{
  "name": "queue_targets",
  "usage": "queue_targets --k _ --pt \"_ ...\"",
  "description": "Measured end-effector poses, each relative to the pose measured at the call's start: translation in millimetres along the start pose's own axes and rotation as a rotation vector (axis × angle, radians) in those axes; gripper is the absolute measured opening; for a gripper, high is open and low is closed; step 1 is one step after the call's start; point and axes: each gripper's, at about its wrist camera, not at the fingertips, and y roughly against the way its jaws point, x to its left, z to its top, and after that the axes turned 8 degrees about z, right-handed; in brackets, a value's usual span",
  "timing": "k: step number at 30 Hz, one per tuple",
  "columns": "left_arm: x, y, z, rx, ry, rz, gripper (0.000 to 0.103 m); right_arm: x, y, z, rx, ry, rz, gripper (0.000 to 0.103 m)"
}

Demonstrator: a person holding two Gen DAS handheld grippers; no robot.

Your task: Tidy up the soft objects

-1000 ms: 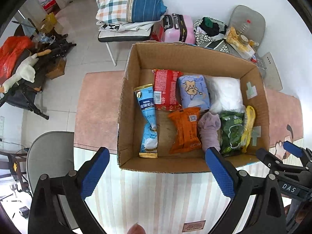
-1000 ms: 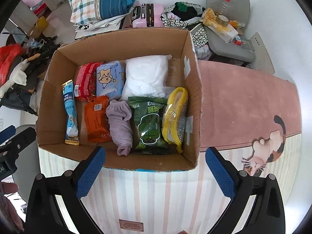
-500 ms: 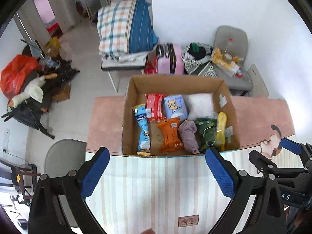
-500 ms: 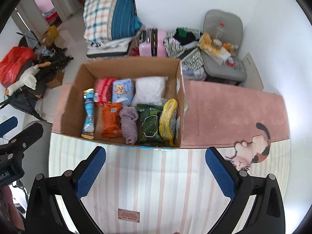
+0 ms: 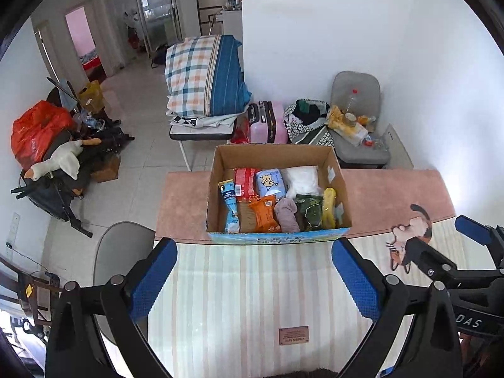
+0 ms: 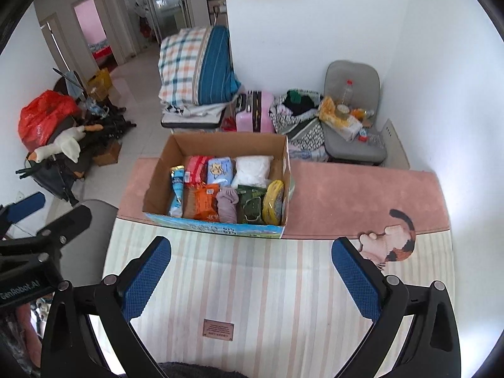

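White walls (image 5: 315, 47), pale tiled floor (image 5: 141, 132). Grey chair (image 5: 357, 119) in the corner, pink suitcase (image 5: 267, 123) beside it. Plaid bedding (image 5: 204, 75) stacked on a bench. Open doorways (image 5: 82, 37) far left.

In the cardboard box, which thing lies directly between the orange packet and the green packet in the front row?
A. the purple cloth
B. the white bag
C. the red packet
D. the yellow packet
A: the purple cloth lies with the orange packet on one side and the green packet on the other, in the front row of the cardboard box.
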Motion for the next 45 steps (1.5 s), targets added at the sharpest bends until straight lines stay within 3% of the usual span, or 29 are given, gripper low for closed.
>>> queue_targets --k 9,15,45 --pt "9 47 -15 -0.041 0.016 -0.021 0.101 11 73 -18 -0.092 0.012 -0.006 0.103" --pt "12 64 -18 -0.082 0.014 -0.010 0.101 15 94 -28 -0.116 0.023 -0.027 0.103" --pt "12 67 -11 -0.107 0.015 -0.009 0.101 11 110 -11 -0.187 0.019 -0.088 0.103"
